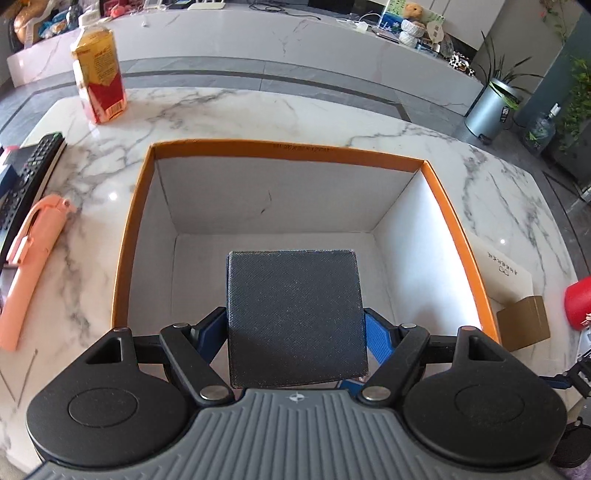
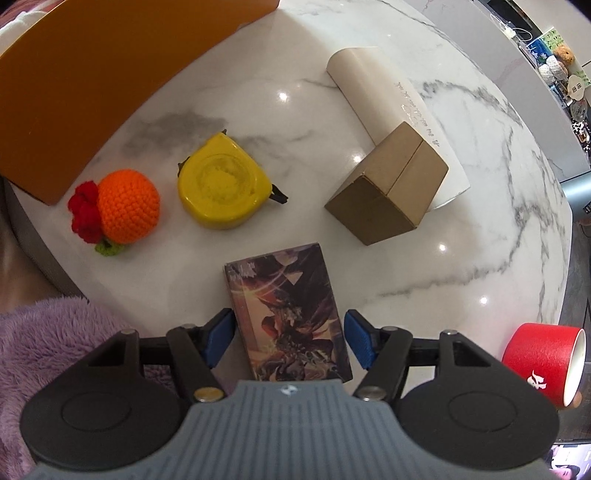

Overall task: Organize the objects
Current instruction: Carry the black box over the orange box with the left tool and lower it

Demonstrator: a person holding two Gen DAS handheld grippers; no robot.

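Dark box (image 1: 295,314) is clamped between the blue pads of the left gripper (image 1: 295,339), held over the open orange-rimmed carton (image 1: 122,236) on the marble table (image 1: 258,110). Card pack (image 2: 288,317) lies flat on the table between the right gripper's (image 2: 290,338) jaws, which stand apart, left pad close against its edge, right pad just clear. Beyond it: yellow tape measure (image 2: 225,184), crochet orange (image 2: 127,206), brown box (image 2: 388,184); red cup (image 2: 543,362) to the right.

You're in a home living room: beyond the marble table (image 1: 258,110) runs a long marble TV bench (image 1: 258,44) with a plush toy (image 1: 413,10), potted plants (image 1: 495,99) beside it, a remote control (image 1: 29,177) on the table.
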